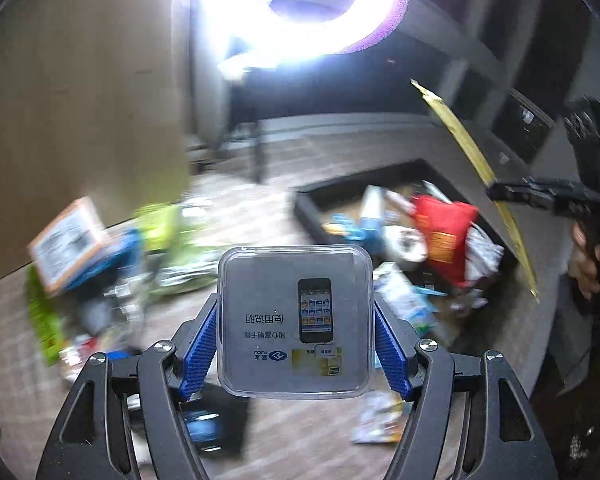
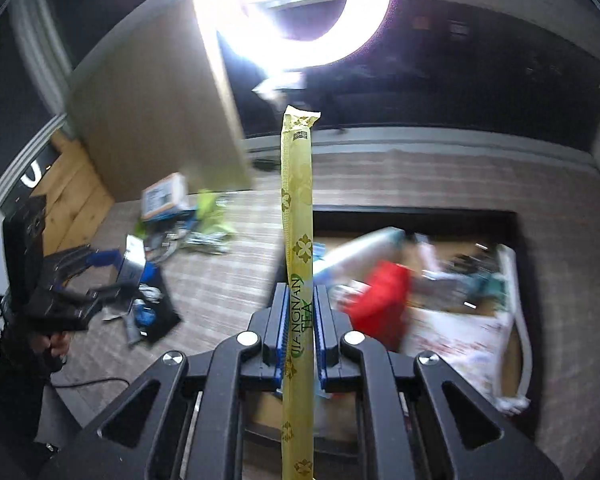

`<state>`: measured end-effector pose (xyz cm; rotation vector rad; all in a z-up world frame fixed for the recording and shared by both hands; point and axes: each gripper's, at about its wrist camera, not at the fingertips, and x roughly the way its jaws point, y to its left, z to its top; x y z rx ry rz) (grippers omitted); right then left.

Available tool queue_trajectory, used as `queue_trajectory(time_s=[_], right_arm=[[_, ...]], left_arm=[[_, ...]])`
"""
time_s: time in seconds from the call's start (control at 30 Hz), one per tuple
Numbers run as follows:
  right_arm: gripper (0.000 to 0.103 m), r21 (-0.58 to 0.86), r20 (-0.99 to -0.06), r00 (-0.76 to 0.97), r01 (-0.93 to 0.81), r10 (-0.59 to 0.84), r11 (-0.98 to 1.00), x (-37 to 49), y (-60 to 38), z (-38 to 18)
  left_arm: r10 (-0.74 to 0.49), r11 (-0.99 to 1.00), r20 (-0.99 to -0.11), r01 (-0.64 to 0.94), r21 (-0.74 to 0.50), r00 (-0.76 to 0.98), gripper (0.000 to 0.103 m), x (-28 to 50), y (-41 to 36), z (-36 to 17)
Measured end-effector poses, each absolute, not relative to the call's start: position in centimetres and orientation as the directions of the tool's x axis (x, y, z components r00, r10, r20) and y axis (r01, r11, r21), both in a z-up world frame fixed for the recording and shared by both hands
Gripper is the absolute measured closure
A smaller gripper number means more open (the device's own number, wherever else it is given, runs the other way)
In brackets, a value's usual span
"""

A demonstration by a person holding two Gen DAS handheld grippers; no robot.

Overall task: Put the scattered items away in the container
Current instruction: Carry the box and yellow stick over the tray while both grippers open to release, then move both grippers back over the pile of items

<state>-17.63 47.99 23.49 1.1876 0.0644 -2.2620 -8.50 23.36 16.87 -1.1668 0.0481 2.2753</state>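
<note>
My left gripper (image 1: 295, 322) is shut on a clear square plastic case (image 1: 295, 322) with a phone picture and a printed card inside; its blue pads (image 1: 198, 354) press on both sides. My right gripper (image 2: 299, 322) is shut on a long yellow tea stick packet (image 2: 298, 216) that stands upright between the pads. The left wrist view shows the same tea packet (image 1: 476, 160) and right gripper (image 1: 500, 194) at the right, above the dark-rimmed container (image 1: 312, 216). The container (image 2: 420, 212) holds a red bag (image 2: 384, 300) and several other items. Scattered items (image 1: 100, 264) lie on the floor at the left.
A tall brown cardboard panel (image 1: 80, 100) stands at the left. A ring light (image 2: 314, 12) glares overhead. A hand (image 1: 588, 264) holds the right gripper's handle. An orange-edged box (image 2: 164, 194) and green packets (image 2: 212, 208) lie in the floor pile. The background is motion-blurred.
</note>
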Motion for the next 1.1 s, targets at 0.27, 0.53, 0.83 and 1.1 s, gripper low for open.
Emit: queue_trajectory(time_s=[0.27,0.53,0.83,1.1], right_arm=[[0.092,0.211,-0.782,-0.477,0.404,-0.402,-0.890,-19.7,56.7,21.9],[0.091,0.213,-0.797,-0.468,0.372,-0.381,-0.903,-22.3,60.1,20.7],[0.063,0.195,-0.778,-0.526,0.315,-0.342,-0.929,-24.4,61.5,21.0],[0.063,0.216,-0.775,-0.509,0.343,-0.374,-0.914,-24.0,60.5,20.8]], left_arm=[[0.514,-0.756,-0.777,-0.620,-0.210,-0.363,0.035,-6.5,33.3,16.4],[0.495,-0.751,-0.794,-0.633,-0.187,-0.353,0.035,-6.7,36.8,16.2],[0.444,-0.778,-0.807,-0.615,-0.131,-0.390,0.034,-7.6,38.0,16.3],[0.431,-0.812,-0.803,-0.565,-0.147,-0.411,0.034,-8.3,35.6,16.5]])
